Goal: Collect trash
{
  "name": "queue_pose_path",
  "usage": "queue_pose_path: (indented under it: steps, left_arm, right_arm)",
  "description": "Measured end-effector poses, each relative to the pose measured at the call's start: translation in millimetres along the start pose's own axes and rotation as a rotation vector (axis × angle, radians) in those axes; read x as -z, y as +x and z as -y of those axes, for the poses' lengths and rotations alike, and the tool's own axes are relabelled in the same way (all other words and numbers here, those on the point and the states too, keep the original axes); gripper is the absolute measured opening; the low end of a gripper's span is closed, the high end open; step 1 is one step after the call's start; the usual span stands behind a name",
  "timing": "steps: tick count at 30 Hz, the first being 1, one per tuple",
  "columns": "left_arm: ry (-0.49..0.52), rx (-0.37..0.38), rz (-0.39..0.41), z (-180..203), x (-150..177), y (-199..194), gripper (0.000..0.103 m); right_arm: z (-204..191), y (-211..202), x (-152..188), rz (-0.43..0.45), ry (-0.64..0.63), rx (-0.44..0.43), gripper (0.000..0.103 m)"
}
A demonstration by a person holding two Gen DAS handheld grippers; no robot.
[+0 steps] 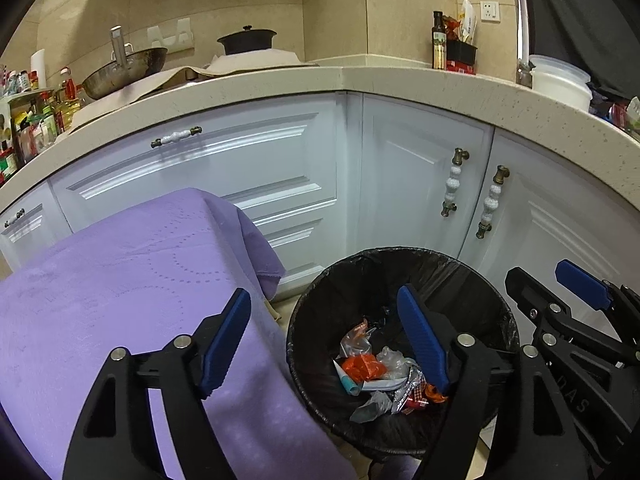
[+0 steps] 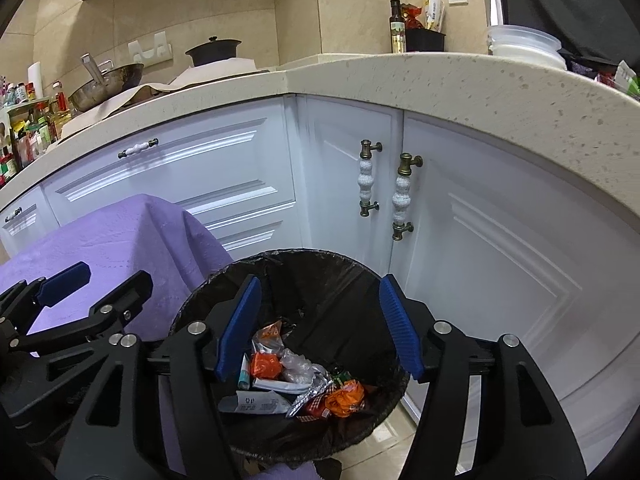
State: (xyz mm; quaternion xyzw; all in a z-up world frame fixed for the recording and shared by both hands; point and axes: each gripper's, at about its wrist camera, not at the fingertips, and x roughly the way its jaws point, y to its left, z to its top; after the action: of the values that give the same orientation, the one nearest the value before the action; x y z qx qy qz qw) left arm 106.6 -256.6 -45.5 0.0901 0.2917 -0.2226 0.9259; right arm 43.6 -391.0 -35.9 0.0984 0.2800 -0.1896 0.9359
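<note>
While both grippers hang above the floor by the white cabinets:
Purple cloth [image 1: 120, 280]: draped over the surface at far left, its corner hanging just beside the bin.
Left gripper [image 1: 324, 344]: jaws apart, empty, one over the cloth, one over the bin.
Trash bin [image 2: 208, 292]: black-lined, on the floor, holding crumpled wrappers [image 2: 344, 396].
Right gripper [image 2: 320, 328]: jaws apart, empty, over the bin's mouth.

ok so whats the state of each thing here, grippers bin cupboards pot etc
left gripper: open, empty
right gripper: open, empty, above the bin
trash bin: upright, black liner, wrappers at the bottom
cabinet doors: shut
drawer: shut
black pot: lid on
purple cloth: draped, beside the bin
oil bottle: upright, capped
</note>
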Motion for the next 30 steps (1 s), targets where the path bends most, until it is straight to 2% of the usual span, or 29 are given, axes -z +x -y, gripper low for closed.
queue_pose_path:
  steps: [11, 20, 30]
  left_arm:
    - [0.006, -0.022, 0.069, -17.4, 16.0, -48.8, 0.078]
    - [-0.006, -0.031, 0.105, -35.0, 36.4, -89.1, 0.080]
    - [-0.039, -0.026, 0.137, -48.1, 45.1, -123.4, 0.083]
  right_arm:
    - [-16.3, -50.0, 15.9, 0.031, -0.023, -0.011, 0.072]
    - [-34.8, -93.8, 30.4, 0.057, -0.054, -0.033, 0.074]
    - [-51.0, -129.3, 44.7, 0.074, -0.086, -0.031, 0.078]
